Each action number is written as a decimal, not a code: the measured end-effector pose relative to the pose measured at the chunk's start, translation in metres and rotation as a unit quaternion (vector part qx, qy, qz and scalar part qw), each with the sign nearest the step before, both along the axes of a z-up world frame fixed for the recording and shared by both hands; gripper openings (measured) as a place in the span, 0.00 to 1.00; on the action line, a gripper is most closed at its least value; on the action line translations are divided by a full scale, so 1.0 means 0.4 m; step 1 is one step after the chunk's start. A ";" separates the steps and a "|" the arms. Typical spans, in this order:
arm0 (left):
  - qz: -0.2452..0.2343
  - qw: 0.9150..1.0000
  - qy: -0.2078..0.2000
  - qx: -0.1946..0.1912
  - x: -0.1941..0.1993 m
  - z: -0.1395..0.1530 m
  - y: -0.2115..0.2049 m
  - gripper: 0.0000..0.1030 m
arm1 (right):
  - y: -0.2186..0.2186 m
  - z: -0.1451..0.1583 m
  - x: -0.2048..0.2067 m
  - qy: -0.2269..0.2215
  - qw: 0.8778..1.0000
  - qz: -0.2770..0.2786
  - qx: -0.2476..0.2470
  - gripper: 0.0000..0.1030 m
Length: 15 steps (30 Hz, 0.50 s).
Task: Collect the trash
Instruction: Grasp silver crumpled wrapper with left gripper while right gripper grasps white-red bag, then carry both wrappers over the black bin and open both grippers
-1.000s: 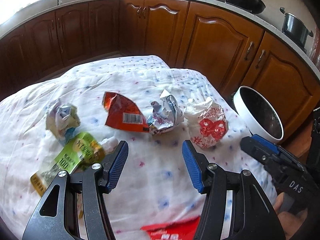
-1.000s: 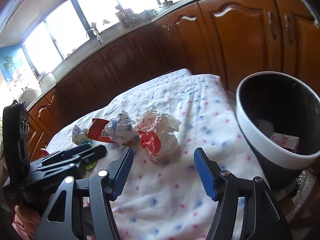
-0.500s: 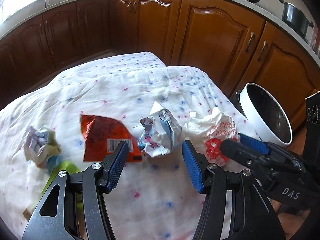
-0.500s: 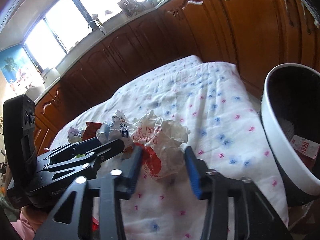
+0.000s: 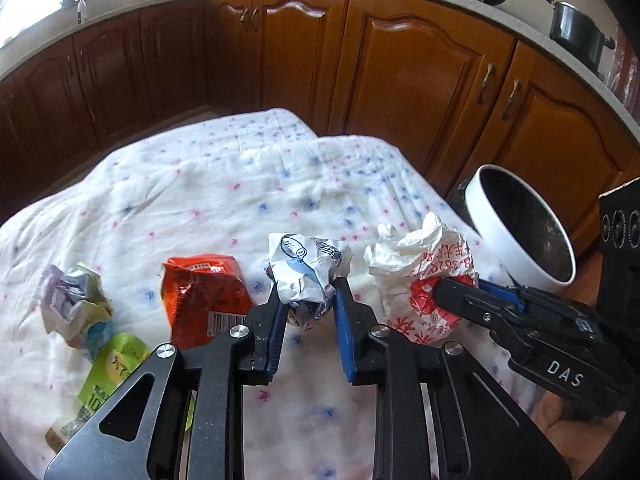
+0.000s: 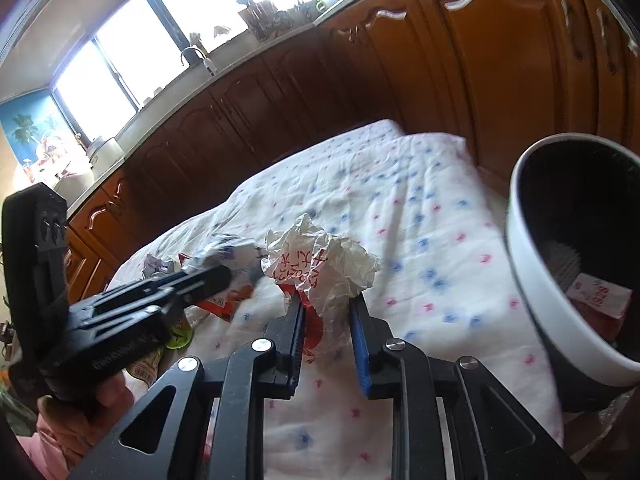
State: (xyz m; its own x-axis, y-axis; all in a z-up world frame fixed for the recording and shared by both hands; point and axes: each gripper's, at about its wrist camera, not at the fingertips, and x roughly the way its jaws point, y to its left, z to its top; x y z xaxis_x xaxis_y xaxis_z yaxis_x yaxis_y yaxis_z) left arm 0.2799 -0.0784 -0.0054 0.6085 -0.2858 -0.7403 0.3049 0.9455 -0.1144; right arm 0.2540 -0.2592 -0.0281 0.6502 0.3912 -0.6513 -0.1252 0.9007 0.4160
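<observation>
On a table draped in a dotted white cloth (image 5: 224, 184), the left tool (image 5: 307, 300) is clamped on a crumpled blue-and-white wrapper (image 5: 306, 266), while the right tool (image 6: 326, 306) grips a crumpled white-and-red paper bag (image 6: 320, 264) just right of it. The black tool bodies hide the cloth's near edge and part of each wad. An orange packet (image 5: 204, 296), a pastel wad (image 5: 74, 304) and a green label (image 5: 108, 376), partly cut off by the left tool, lie to the left. A white-rimmed bin (image 6: 540, 300) stands off the table's right edge, its contents dim; bare cloth stretches toward the far cabinets (image 5: 420, 76).
</observation>
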 end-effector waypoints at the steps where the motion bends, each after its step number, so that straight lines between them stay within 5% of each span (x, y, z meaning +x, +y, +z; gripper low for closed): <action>1: -0.001 1.000 -0.004 -0.001 -0.004 0.009 0.000 0.21 | -0.009 0.008 -0.008 -0.003 1.000 -0.003 0.002 0.21; 15: -0.037 0.999 -0.033 -0.016 -0.102 0.113 -0.084 0.21 | -0.140 0.071 -0.114 -0.028 0.998 -0.055 -0.012 0.21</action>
State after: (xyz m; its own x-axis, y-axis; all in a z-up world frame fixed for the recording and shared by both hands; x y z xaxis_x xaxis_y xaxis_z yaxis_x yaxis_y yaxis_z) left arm 0.2391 -0.1120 0.0398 0.6318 -0.3540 -0.6895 0.3815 0.9164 -0.1209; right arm 0.2085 -0.3154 0.0002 0.7239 0.3004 -0.6211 -0.0467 0.9195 0.3902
